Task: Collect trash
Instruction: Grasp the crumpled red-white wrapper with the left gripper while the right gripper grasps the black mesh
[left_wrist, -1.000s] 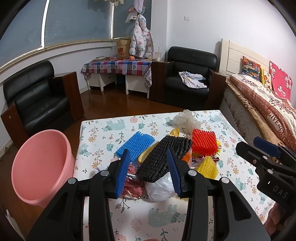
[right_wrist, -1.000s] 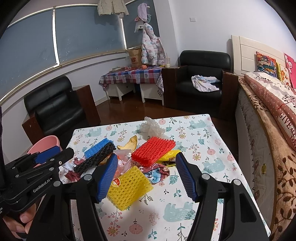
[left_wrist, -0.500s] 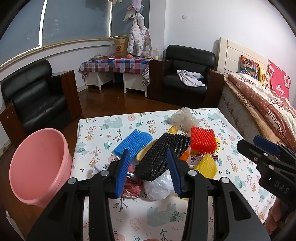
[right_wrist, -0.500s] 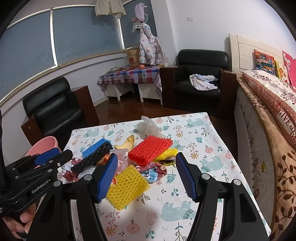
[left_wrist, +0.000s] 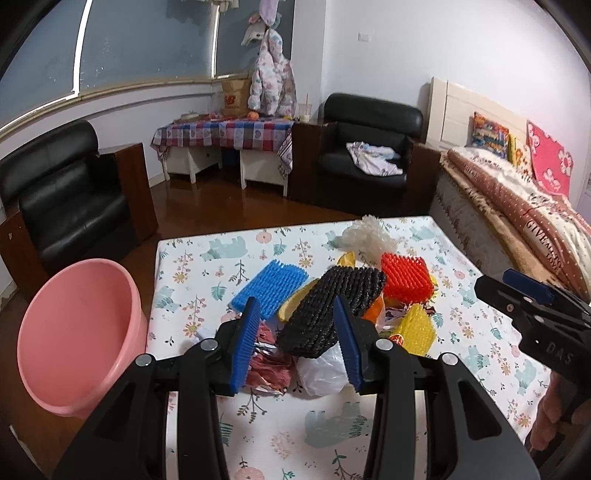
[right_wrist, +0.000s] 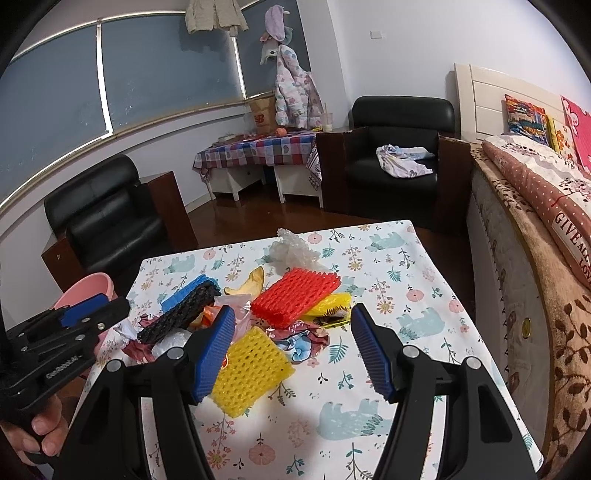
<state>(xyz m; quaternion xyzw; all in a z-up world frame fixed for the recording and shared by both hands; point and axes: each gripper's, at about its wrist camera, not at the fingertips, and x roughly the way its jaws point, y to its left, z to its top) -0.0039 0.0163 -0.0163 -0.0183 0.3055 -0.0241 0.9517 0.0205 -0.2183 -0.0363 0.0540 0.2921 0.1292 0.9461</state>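
- Floral cloth covers the table (right_wrist: 424, 258), which runs forward from under both claws; the trash lies heaped on it ahead of them.
- Pink plastic basin (left_wrist: 74, 332) stands off the table's edge, to the left of the left gripper (left_wrist: 297, 343); the part of its inside that shows is bare.
- The left gripper hangs level above the near side of the heap, its jaws spread and holding nothing; the black foam net (left_wrist: 332, 306) lies just beyond its blue pads, with a white plastic bag (left_wrist: 321, 369) and crumpled red foil (left_wrist: 269, 362) below it.
- The right gripper (right_wrist: 293, 354) is likewise released and empty, jaws wide, pointed over the yellow foam net (right_wrist: 251, 369) lying between and just beyond its fingers.
- Farther out from that claw sit the red foam net (right_wrist: 295, 291), the blue foam net (right_wrist: 184, 291) off to its left, and clear crumpled plastic (right_wrist: 291, 247) at the far side of the pile.
- Compared with a second ago, both claws look a touch farther from the heap and just as wide; nothing in the pile has shifted.
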